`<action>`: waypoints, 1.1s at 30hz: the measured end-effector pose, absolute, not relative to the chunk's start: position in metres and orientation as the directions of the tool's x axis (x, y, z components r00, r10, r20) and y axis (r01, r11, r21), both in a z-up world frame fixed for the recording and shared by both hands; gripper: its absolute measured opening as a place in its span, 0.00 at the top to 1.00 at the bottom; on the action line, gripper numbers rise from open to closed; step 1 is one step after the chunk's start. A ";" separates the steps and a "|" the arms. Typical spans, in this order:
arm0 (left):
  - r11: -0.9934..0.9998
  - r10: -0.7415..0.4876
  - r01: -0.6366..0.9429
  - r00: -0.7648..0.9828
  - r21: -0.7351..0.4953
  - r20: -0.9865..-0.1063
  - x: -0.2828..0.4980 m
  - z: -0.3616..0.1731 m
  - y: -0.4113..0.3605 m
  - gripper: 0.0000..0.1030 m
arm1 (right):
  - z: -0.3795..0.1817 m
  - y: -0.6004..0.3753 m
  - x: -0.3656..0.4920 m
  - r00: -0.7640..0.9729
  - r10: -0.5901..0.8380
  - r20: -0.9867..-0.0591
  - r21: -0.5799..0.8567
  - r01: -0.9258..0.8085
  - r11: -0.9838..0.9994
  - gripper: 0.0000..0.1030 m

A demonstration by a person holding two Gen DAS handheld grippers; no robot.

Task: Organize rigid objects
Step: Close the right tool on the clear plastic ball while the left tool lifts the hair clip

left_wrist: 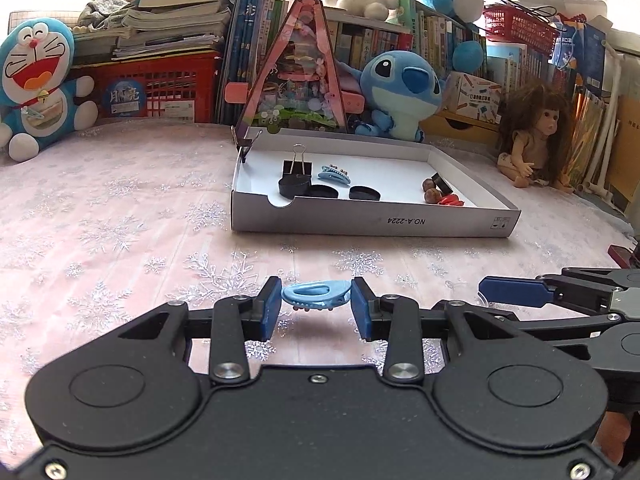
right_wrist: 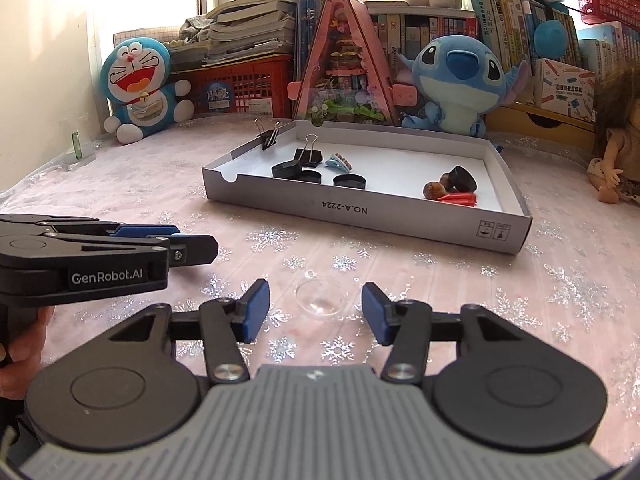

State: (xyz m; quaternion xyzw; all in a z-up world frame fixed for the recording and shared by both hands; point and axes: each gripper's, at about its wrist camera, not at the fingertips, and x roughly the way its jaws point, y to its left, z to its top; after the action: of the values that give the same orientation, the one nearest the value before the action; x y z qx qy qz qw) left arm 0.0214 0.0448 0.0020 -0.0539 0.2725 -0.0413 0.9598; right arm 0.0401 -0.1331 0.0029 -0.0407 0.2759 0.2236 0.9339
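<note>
The left hand-held gripper (left_wrist: 316, 300) pinches a blue hair clip (left_wrist: 316, 295) (box (left_wrist: 372, 222) at 12 o'clock), while the right hand-held gripper (right_wrist: 316, 312) gapes around a clear dish (right_wrist: 321, 295).

Two blue hair clips (left_wrist: 316, 295) (left_wrist: 334, 174), two binder clips (left_wrist: 297, 165) (left_wrist: 249, 143), three black caps (left_wrist: 295, 185) (left_wrist: 322, 191) (left_wrist: 364, 193)

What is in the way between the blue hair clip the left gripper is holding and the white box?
Nothing visible. The left gripper holds the blue hair clip, and only bare snowflake tablecloth lies between it and the white box. The box's low front wall must be cleared.
</note>
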 end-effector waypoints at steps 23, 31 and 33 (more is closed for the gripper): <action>0.989 -0.142 0.095 0.843 -0.118 -0.519 0.021 0.003 0.029 0.66 | 0.003 -0.130 0.036 0.768 0.371 -0.522 0.044 -0.410 0.911 0.67; 0.991 -0.132 0.100 0.841 -0.090 -0.524 0.025 0.008 0.020 0.66 | 0.005 -0.137 0.035 0.788 0.344 -0.510 0.020 -0.390 0.921 0.67; 0.992 -0.125 0.097 0.838 -0.080 -0.531 0.026 0.008 0.019 0.66 | 0.006 -0.140 0.037 0.795 0.333 -0.507 0.016 -0.377 0.926 0.67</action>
State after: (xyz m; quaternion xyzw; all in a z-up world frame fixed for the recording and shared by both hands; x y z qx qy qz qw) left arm 0.0264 0.0187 0.0083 -0.0250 0.2784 -0.0578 0.9584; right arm 0.0366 -0.1399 0.0062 -0.0430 0.2596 0.1875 0.9464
